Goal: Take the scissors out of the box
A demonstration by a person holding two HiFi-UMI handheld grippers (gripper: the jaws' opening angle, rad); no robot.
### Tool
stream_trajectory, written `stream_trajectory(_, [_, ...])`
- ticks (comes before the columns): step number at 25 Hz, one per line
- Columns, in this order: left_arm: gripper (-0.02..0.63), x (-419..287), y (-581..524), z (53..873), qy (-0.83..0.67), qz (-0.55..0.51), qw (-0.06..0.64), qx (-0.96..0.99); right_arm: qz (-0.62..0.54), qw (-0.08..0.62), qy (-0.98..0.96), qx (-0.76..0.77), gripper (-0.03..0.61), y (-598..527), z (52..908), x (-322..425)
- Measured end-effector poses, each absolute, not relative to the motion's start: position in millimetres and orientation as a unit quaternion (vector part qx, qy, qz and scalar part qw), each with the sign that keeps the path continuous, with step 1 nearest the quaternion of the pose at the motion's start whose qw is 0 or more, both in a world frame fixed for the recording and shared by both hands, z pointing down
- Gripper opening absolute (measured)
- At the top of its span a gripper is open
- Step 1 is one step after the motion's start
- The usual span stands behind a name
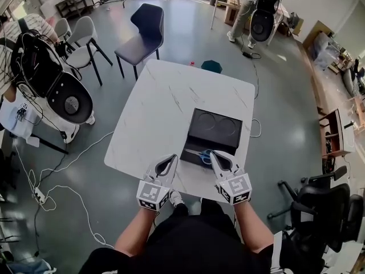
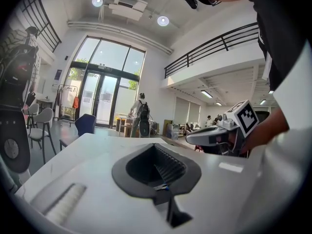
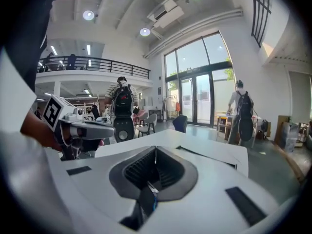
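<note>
At the near edge of the white worktop [image 1: 165, 107], the left tool [image 1: 172, 158] hangs with its jaws pressed together and nothing between them. Its tip is just beside the left wall of the black box [image 1: 189, 152]. The box sits at the near right of the worktop with its lid [image 1: 217, 129] thrown back toward the far side. In the near half lie the scissors [image 1: 201, 155], flat, their blue handles plain to see and their blades hard to make out against the dark lining. Just right of them the right tool [image 1: 214, 153] points in over the box, its jaws also fully together and empty; whether it touches the scissors I cannot tell.

To my eye the scissors should be light and stiff, with smooth metal blades that would slip under a pinch and plastic handles that offer more purchase. Lying flat in a shallow tray, they leave little room to get under. The best hold looks to be across a handle loop or close to the pivot, so the blades do not swing apart when lifted. Either tool must first spread its jaws
</note>
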State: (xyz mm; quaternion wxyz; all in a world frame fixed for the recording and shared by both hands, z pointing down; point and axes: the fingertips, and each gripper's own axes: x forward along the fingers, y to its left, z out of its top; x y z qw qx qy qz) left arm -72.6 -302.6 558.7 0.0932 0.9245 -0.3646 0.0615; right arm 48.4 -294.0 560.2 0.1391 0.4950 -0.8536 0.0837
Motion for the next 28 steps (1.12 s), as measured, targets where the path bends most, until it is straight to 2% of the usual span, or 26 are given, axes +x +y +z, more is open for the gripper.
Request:
stream_trajectory(4, [0.009,-72,-305,567,-0.365,0.069,0.099,0.923,0.099,0.187,-0.853,0.478,0.008,-299,584,47])
stream_trajectory(9, [0.009,-70,-307,573,-0.364,0.073,0.102,0.923,0.112,0.296,-0.846,0.429,0.008,-300,627,44])
stream_trajectory(16, [0.009,-69,-307,576,-0.366,0.074,0.109,0.921,0.108,0.395,-0.833,0.373,0.014,-306,666,50])
stream_trajectory(17, [0.009,-69,-306,576,-0.367,0.073,0.111,0.921,0.109,0.411,-0.83,0.362,0.034,-305,672,51])
stream_trajectory(18, [0.009,-68,-306,576,-0.368,0.072,0.112,0.92,0.108,0.427,-0.826,0.352,0.115,-304,679,52])
stream_trajectory(19, [0.009,-68,-306,576,-0.368,0.072,0.112,0.92,0.104,0.444,-0.822,0.342,0.147,-304,687,54])
stream_trajectory(28, [0.009,-73,-303,577,-0.379,0.069,0.115,0.916,0.087,0.532,-0.802,0.259,0.138,-301,729,53])
